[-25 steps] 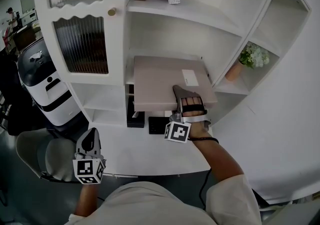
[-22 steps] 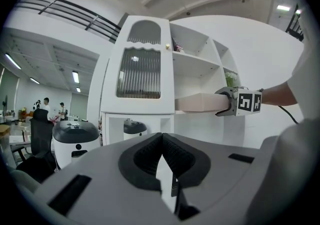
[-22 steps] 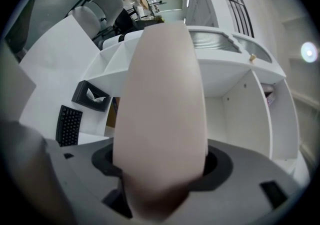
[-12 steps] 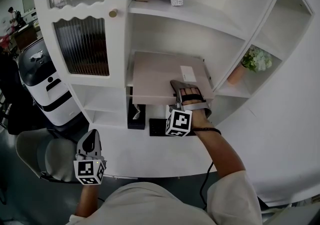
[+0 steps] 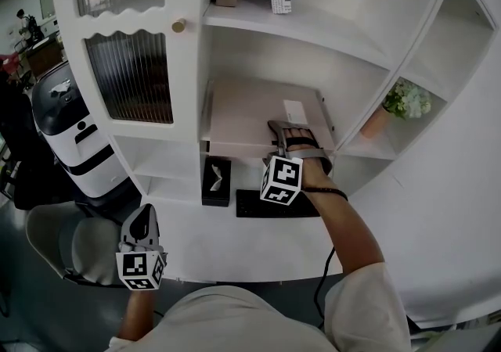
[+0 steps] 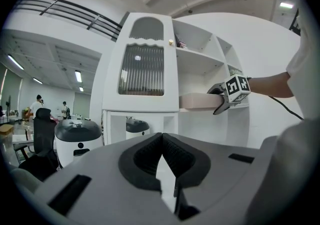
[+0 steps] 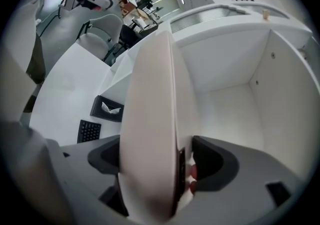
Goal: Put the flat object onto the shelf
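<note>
We look steeply down from head height onto the shelf unit (image 5: 188,69) and desk (image 5: 219,241). Our left gripper view faces that unit level from farther back; our right gripper view peers close into one bay.

Flat box (image 5: 249,112) on shelf (image 5: 266,57), keyboard (image 5: 274,204) below

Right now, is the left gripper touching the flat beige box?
Apart. The head view shows the left gripper low at the near corner of the desk, while the flat beige box lies up in the shelf, with bare desk between them.
</note>
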The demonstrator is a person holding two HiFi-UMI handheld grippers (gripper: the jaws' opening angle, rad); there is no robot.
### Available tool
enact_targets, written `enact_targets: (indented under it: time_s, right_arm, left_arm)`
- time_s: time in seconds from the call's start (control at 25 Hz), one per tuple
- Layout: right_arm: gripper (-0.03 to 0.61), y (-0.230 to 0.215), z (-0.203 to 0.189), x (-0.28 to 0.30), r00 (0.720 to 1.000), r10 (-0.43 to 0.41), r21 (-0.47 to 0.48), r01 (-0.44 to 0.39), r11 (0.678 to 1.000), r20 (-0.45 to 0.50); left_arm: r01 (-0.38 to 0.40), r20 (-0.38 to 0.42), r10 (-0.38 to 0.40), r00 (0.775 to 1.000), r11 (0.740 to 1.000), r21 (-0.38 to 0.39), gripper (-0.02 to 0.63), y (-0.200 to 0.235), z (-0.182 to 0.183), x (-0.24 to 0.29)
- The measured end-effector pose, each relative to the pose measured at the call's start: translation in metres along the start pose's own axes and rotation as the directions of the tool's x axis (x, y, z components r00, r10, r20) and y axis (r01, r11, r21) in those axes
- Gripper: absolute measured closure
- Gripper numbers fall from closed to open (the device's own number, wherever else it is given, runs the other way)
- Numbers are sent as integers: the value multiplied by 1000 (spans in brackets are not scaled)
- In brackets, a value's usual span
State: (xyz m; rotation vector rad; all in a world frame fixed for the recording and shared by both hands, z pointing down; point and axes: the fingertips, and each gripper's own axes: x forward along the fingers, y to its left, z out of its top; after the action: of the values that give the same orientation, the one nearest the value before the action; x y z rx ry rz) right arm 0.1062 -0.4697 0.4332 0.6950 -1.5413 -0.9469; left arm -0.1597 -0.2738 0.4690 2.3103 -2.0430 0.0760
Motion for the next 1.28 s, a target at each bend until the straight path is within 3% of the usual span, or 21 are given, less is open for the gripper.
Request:
enact_targets:
  time_s: [0.28,0.72,1.0,1.28]
  right_arm:
    - [152,-7,1,11,997,72,58,-71,996,-1]
    - [139,-18,-1,27,994,110,102,-108,989,-13]
    - [104,-20,-1,31,981,191,129,-191,973,17]
    - [94,-20,0,28,978,200,132,-206,970,55]
  left_arm:
    - [-10,-6,10,1000,1000,4,612,2,-1,3]
    - [-22,-11,22,1000,1000,-1,612,6,-3,3]
    - [-19,-15,19,1000,1000,-5,612,5,-5,3]
    - [-14,-14,14,1000,1000,-6,612,3,-4,-1]
